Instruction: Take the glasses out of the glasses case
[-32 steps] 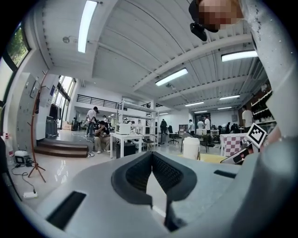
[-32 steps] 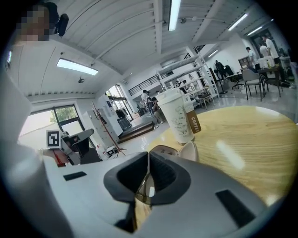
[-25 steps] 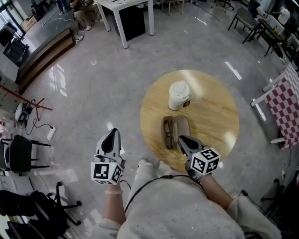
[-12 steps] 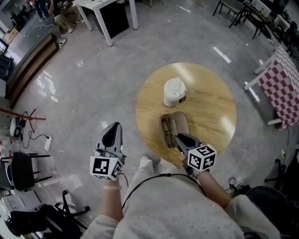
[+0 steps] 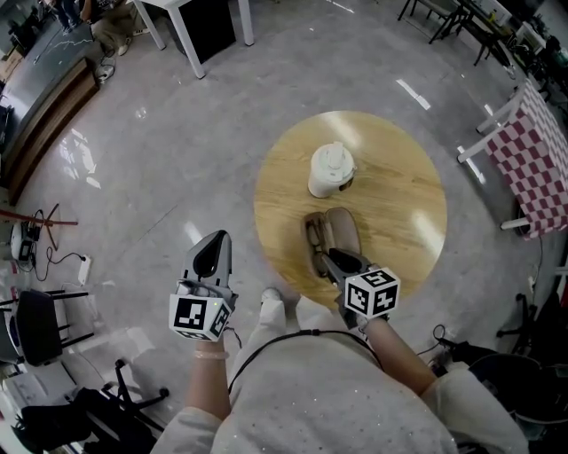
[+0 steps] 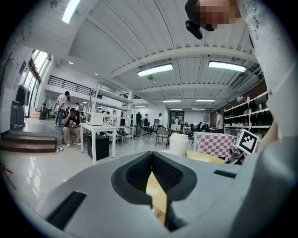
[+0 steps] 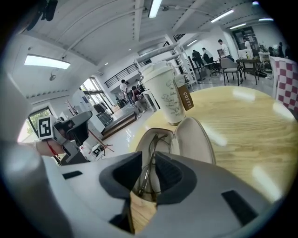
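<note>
An open beige glasses case (image 5: 344, 232) lies on the round wooden table (image 5: 399, 204) near its front edge. The folded glasses (image 5: 314, 241) rest in its left half. My right gripper (image 5: 340, 259) reaches over the case's near end. In the right gripper view its jaws (image 7: 149, 158) stand a little apart, and the glasses (image 7: 152, 144) show in the narrow gap, still lying in the case (image 7: 195, 139). My left gripper (image 5: 213, 253) hangs over the floor left of the table, shut and holding nothing; its jaws (image 6: 151, 160) meet at the tips.
A white lidded coffee cup (image 5: 331, 168) stands just behind the case. A rack with red checked cloth (image 5: 532, 168) is to the right, a white desk (image 5: 191, 18) at the far left, and a black chair (image 5: 40, 315) with cables at the left. People sit far off.
My right gripper has moved forward and left over the case's near end. The left gripper has stayed beside the table. The head camera has shifted, so the table sits a little higher.
</note>
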Tool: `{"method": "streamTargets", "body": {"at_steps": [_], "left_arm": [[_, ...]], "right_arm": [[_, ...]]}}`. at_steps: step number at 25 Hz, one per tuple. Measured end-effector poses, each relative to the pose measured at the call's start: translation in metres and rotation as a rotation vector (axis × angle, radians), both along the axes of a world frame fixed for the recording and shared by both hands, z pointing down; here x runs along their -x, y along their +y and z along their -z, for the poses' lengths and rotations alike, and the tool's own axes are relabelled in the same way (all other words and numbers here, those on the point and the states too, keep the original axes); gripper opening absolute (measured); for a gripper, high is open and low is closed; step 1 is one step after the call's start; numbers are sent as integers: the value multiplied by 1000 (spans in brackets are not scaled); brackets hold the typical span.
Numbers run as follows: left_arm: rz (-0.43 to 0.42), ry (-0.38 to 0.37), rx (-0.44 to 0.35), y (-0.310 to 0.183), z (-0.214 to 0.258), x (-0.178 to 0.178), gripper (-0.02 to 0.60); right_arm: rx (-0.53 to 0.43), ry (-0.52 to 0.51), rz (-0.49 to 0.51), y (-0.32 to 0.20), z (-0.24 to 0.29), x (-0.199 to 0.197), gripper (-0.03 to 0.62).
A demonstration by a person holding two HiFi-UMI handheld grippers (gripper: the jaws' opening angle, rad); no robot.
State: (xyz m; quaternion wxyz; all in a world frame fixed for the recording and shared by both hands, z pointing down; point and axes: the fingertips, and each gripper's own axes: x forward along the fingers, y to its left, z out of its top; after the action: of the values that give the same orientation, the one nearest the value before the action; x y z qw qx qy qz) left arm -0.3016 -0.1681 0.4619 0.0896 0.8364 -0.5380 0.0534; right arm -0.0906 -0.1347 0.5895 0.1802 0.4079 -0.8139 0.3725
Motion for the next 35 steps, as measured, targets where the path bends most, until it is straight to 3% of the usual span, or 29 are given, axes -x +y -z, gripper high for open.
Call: {"method": "streamTargets", "body": {"at_steps": [12, 23, 27, 35], "left_arm": [[7, 16, 16, 3, -6, 11, 5], [18, 26, 24, 7, -7, 19, 5], [21, 24, 25, 8, -7, 22, 5], [24, 29, 25, 9, -8, 24, 5]], "right_arm": [[90, 52, -51, -10, -20, 6, 98], [166, 27, -82, -14, -31, 13, 75], [173, -8, -112, -16, -30, 12, 25], [121, -23, -128, -23, -17, 5, 20]]}}
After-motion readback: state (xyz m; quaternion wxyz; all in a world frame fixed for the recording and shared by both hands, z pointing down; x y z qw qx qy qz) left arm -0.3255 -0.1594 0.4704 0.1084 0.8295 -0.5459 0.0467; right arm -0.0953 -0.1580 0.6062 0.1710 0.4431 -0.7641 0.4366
